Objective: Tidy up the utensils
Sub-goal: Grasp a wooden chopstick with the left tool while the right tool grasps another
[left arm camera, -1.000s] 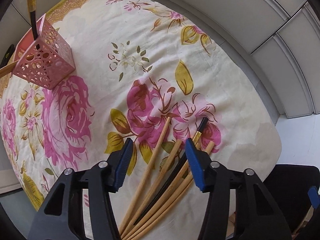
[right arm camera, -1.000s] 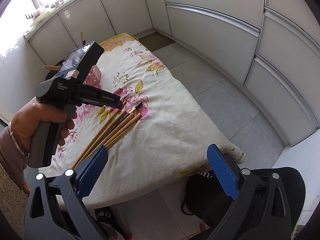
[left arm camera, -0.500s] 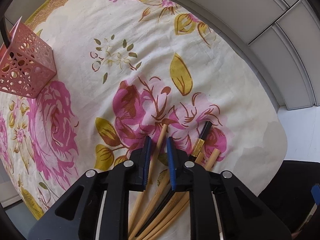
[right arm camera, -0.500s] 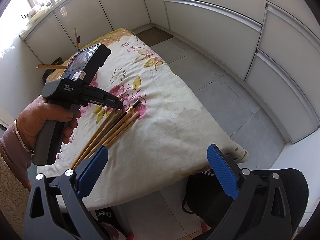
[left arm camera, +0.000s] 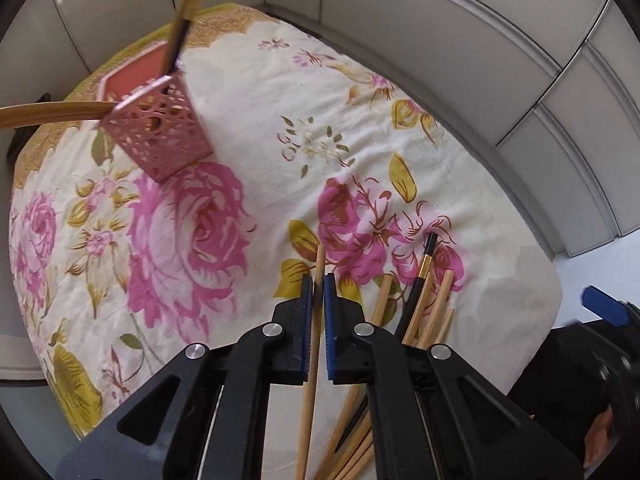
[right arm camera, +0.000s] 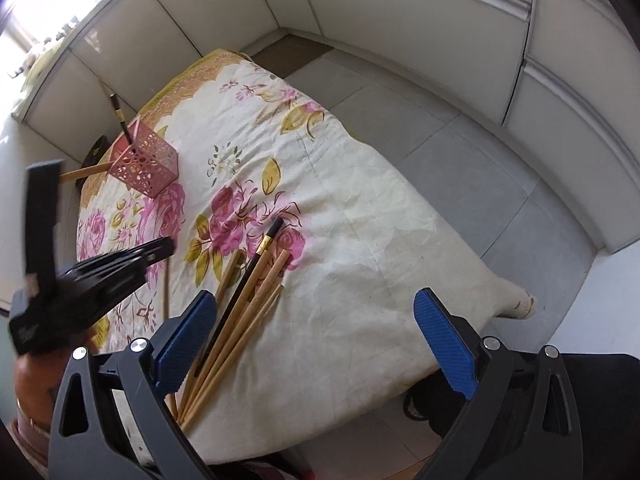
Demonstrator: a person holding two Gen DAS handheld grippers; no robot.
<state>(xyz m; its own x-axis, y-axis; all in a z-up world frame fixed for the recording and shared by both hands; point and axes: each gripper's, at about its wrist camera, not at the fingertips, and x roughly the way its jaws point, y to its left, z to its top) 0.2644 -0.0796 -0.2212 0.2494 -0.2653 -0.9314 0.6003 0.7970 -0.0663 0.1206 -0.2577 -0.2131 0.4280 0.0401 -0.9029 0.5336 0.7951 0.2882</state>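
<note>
Left gripper [left arm camera: 316,280]: jaws have just been closing and are now clamped on a single wooden chopstick [left arm camera: 314,344], blue pads pressed to both its sides, tip poking out past them.
Held chopstick: lifted off the pile, pointing toward the far end of the table, its lower end running back under the gripper body.
Right gripper [right arm camera: 316,336]: jaws wide apart, nothing between the pads; it hangs over the near edge of the floral tablecloth [right arm camera: 360,216].
Chopstick pile [right arm camera: 240,304]: a fanned bundle of wooden sticks on the cloth at the near side, just right of the left gripper, with one black chopstick [right arm camera: 269,236] with a gold band among them.
Pink holder [left arm camera: 156,128]: perforated pink box standing at the far left of the table, well apart from the pile.
In the holder: a black gold-banded chopstick [left arm camera: 188,8] leaning upward and a wooden one [left arm camera: 52,114] sticking out to the left.
Floor [right arm camera: 460,160]: grey tiles to the right of the table.
</note>
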